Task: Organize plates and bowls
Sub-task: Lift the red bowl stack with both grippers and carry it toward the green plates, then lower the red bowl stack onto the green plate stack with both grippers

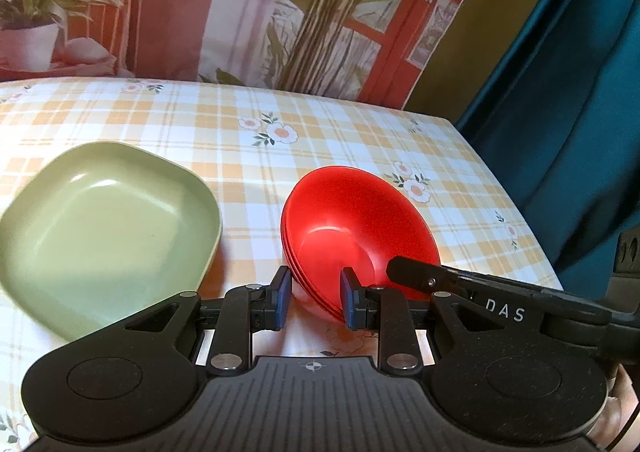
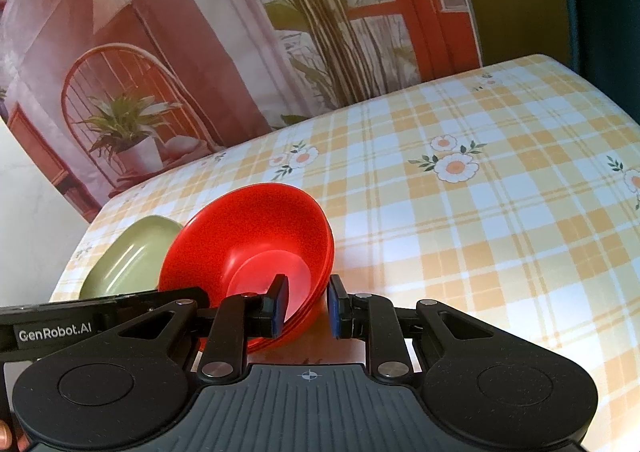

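A nested stack of red bowls (image 1: 352, 228) sits tilted over the checked tablecloth (image 1: 320, 132). My left gripper (image 1: 315, 298) is shut on the stack's near rim, one blue pad outside the wall and one inside. In the right wrist view my right gripper (image 2: 307, 306) is shut on the same red bowls (image 2: 256, 236), its left pad inside and its right pad outside. One black finger of the right gripper (image 1: 416, 276) reaches the rim from the right. A pale green square plate (image 1: 104, 224) lies flat to the left of the bowls, apart from them.
The table's far edge meets a printed backdrop of plants and a red window frame (image 1: 392, 32). A dark teal curtain (image 1: 560, 112) hangs past the right edge. The cloth (image 2: 480, 232) stretches right of the bowls. The green plate (image 2: 132, 256) sits near the table's left edge.
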Motion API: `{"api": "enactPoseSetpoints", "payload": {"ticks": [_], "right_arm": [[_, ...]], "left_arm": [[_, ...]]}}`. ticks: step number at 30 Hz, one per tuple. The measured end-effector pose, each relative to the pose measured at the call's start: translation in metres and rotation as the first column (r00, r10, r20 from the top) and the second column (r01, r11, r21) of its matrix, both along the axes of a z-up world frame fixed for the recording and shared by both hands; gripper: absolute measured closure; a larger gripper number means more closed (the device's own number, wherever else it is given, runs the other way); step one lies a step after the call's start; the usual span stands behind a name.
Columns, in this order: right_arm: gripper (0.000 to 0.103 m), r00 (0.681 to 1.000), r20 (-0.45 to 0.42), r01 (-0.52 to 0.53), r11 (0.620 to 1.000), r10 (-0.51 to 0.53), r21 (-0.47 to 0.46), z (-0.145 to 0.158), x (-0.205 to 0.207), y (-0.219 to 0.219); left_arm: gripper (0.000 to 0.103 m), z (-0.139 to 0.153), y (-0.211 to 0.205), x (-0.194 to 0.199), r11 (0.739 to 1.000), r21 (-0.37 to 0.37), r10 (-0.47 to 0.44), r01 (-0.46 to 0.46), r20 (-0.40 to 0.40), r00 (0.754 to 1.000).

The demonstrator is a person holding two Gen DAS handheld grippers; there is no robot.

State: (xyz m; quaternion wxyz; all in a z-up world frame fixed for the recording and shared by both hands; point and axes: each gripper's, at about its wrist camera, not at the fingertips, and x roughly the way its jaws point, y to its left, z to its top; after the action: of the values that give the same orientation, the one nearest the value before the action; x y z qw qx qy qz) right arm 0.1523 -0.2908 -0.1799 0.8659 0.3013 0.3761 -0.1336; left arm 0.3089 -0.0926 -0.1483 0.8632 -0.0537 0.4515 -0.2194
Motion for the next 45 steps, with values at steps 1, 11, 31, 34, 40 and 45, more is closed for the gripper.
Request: {"api": "enactPoseSetpoints", "payload": {"ticks": [1,11,31,34,40,45], "right_arm": [[0.083,1.0,0.004,-0.002,1.0,0.002,-0.001,0.002,0.0,0.001],[0.083,0.999,0.044,-0.016,1.0,0.016,-0.013,0.022,0.004,0.007],[0.083,0.987,0.112,-0.112,0.993,0.114,-0.02,0.059,0.05,0.03],[0.083,0.983,0.126,-0.136,0.991,0.137,-0.014,0.064,0.07,0.035],[0.084,0.974,0.125,-0.186,0.982,0.188,-0.033,0.07,0.106,0.054],[0.084,0.97,0.101,-0.219,0.976,0.22,-0.022,0.061,0.121,0.069]], "left_arm": [[0.075,0.002,0.001,-0.002,1.0,0.002,0.002,-0.002,0.007,1.0],[0.075,0.023,0.013,-0.011,0.999,-0.044,0.031,-0.028,0.063,0.998],[0.075,0.061,0.055,-0.009,0.994,-0.062,0.103,-0.095,0.132,0.986],[0.075,0.067,0.07,-0.002,0.99,-0.077,0.129,-0.12,0.116,0.985],[0.075,0.075,0.09,0.012,0.99,-0.034,0.137,-0.134,0.118,0.983],[0.075,0.067,0.107,0.015,0.986,-0.026,0.168,-0.167,0.09,0.982]]}}
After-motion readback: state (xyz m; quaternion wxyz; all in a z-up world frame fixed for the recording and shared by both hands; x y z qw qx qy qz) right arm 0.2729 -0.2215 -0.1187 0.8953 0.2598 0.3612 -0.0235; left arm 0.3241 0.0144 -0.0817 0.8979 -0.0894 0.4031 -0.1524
